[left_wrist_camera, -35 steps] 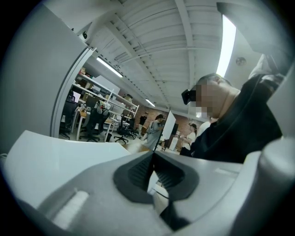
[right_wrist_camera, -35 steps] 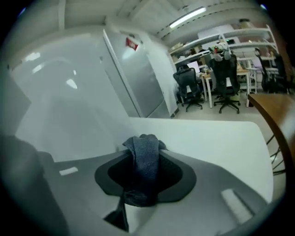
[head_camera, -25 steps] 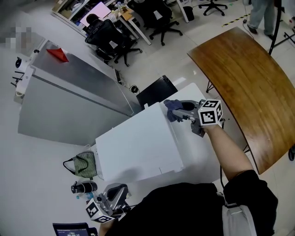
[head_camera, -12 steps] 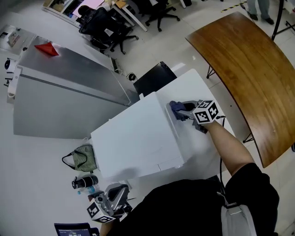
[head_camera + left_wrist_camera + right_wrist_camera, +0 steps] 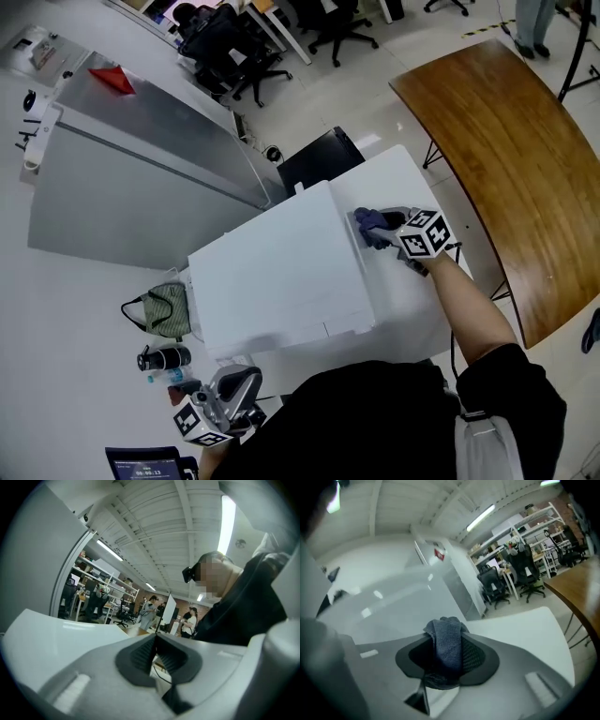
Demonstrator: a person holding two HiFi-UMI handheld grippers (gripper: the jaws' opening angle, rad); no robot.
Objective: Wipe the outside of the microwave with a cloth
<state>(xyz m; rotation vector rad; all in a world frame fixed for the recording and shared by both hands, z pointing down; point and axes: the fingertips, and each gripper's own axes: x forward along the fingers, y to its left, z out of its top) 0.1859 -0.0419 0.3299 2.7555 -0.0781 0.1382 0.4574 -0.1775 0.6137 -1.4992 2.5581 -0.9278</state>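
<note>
"Since a second ago the cloth (image 5: 368, 225) has slid a little way along the microwave (image 5: 281, 281)'s top right edge, toward the person, and the right gripper (image 5: 389, 228) came with it. Do you agree?"

"Yes. It started by the far corner and is now further down that edge. The right gripper view shows its fingers (image 5: 476, 658) clamped on the cloth, with a blue wad sticking out past the tips."

"And the left gripper (image 5: 234, 386)?"

"It's down low by the person's side, well away from the microwave. Its fingers (image 5: 140, 656) are pressed together with nothing between them."

"How do you think the cloth will handle?"

"It looks soft, light and limp, like a knitted rag that folds wherever it's pushed. I'd hold it by a thick bunch near the middle, as it's held now, so that fabric rather than plastic meets the casing."

"What about the microwave?"

"It's a hard, smooth white box standing on the white desk (image 5: 412, 309). I'd guess the cloth will glide over it easily. The box is probably heavy enough not to shift under light pressure — though pushing hard sideways near the edge could nudge it."

"Is there any risk with the grip?"

"A loose tail could catch on the corner and pull free, so the hold should be deep and firm."
</note>
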